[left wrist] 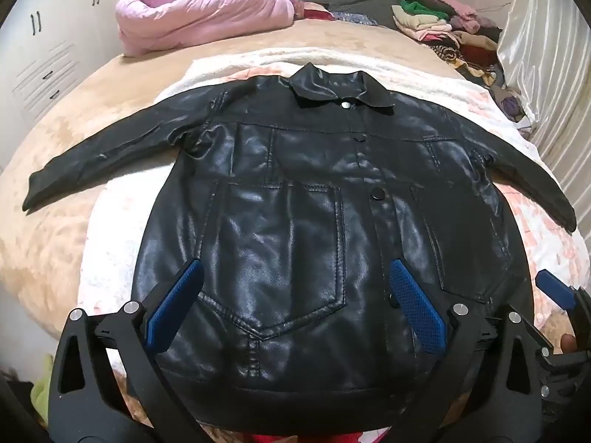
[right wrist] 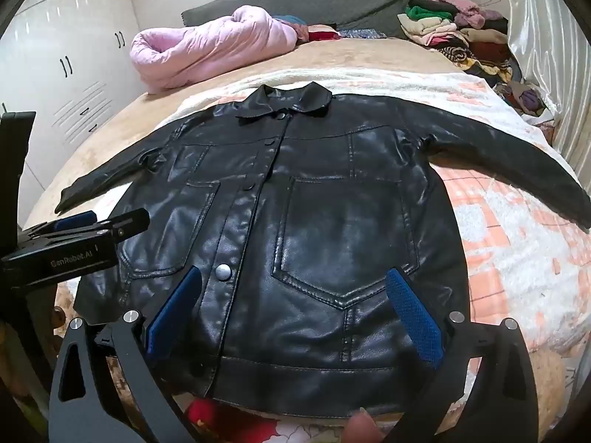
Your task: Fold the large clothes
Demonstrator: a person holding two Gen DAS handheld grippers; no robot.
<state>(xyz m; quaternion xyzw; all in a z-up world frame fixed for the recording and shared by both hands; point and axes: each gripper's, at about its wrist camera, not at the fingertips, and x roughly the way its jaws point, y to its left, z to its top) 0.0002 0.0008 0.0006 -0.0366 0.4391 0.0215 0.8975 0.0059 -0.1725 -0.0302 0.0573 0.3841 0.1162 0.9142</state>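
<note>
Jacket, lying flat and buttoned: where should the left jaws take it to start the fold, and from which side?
Likely the left sleeve near its cuff, approached from the outer left side. It lies spread out from the jacket, thin and free-edged, so the open left gripper can pinch it and carry it across.

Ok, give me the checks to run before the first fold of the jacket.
1. Jacket lies flat, front up: ok.
2. Both sleeves spread out to the sides: ok.
3. Front closed: cannot tell; some snaps look open.
4. Left gripper open, holding nothing: ok.
5. Right gripper open, holding nothing: ok.
6. Pink duvet and clothes pile lie apart from the jacket: ok.
</note>
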